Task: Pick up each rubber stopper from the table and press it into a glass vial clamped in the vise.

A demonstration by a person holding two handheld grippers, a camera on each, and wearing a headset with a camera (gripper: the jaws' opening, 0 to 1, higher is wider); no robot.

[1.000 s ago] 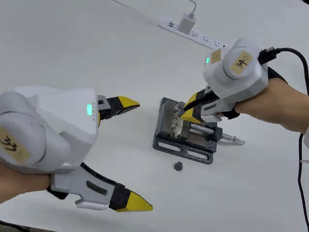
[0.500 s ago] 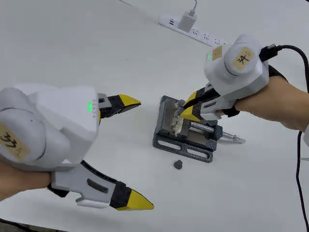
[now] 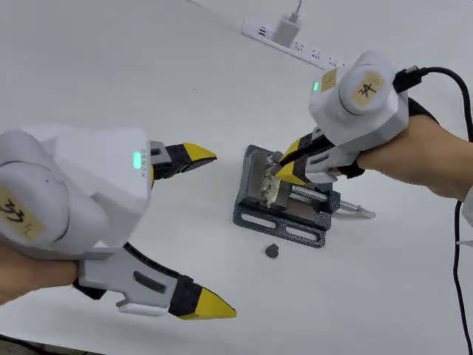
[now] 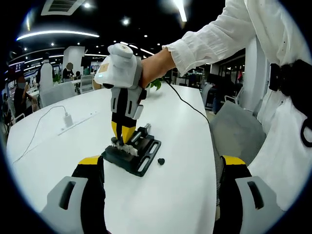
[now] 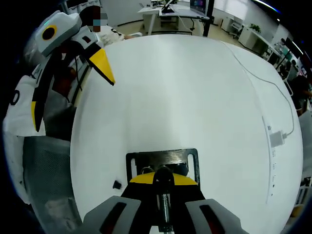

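A white power strip (image 3: 295, 46) with a white charger (image 3: 287, 31) plugged into it lay at the far edge of the white table (image 3: 111, 81); a black cable (image 3: 460, 222) ran from the right gripper's body down the right side; both were well apart from the work. The dark vise (image 3: 284, 211) sat mid-table, its screw handle (image 3: 356, 213) pointing right; a pale glass vial (image 3: 268, 191) was clamped in it, though how many vials stood there could not be told. A second stopper (image 3: 273, 251) lay loose on the table on the near side of the vise, close to its base, touching nothing. In the left gripper view, people and chairs stood far off in the room beyond the table.

The right gripper (image 3: 279, 164) reached in from the right, gripped by a hand (image 3: 414, 159) below a white sleeve (image 4: 214, 44); it tilted down and to the left, its tips over the far-left end of the vise, just above the vial. Its jaws were pressed together on a small grey rubber stopper (image 3: 276, 157); its own yellow tips hid the join in the right gripper view, so whether the stopper touched the vial's mouth could not be told. The left gripper (image 3: 222, 233) hovered at the near left, well apart from the vise and pointing right toward it; its jaws were spread wide with nothing between them.
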